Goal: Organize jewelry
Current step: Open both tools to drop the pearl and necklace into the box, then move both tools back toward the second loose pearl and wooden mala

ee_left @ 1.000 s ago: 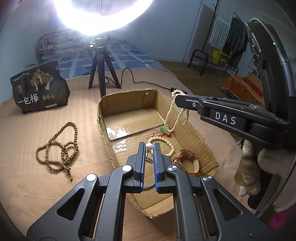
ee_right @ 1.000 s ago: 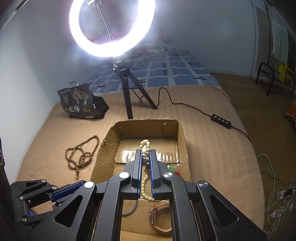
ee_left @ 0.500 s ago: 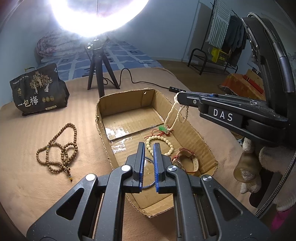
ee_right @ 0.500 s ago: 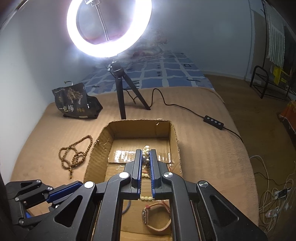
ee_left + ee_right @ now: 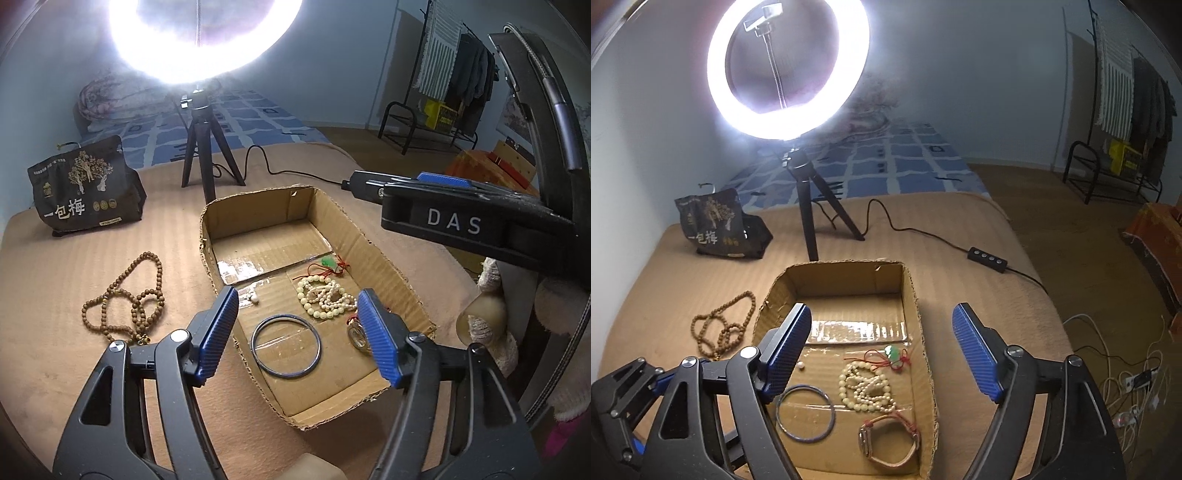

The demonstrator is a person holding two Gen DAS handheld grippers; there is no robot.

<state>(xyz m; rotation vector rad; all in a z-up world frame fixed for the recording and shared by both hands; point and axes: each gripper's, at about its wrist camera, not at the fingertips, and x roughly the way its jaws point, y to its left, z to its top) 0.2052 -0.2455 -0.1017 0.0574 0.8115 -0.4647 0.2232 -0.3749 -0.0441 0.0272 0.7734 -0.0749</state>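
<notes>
An open cardboard box (image 5: 384, 266) (image 5: 918, 306) sits on the tan bed. Inside lie a cream bead necklace (image 5: 327, 297) (image 5: 866, 386), a blue bangle (image 5: 286, 345) (image 5: 805, 411), a small white pearl (image 5: 254, 301) (image 5: 800, 366), a green pendant on red cord (image 5: 328, 263) (image 5: 894, 354) and a watch (image 5: 888, 441) (image 5: 358, 334). A brown bead necklace (image 5: 127, 299) (image 5: 722, 326) lies on the bed left of the box. My left gripper (image 5: 297, 334) is open and empty above the box. My right gripper (image 5: 882, 350) is open and empty above the box.
A ring light on a black tripod (image 5: 201, 155) (image 5: 809, 206) stands behind the box, its cable and switch (image 5: 988, 259) trailing right. A black printed bag (image 5: 83, 186) (image 5: 718, 225) sits at the back left. Clothes rack (image 5: 1123, 110) and floor cables (image 5: 1126, 384) are at the right.
Both grippers have opened. The pearl dropped from the left gripper into the box, and the cream necklace dropped from the right gripper into the box.
</notes>
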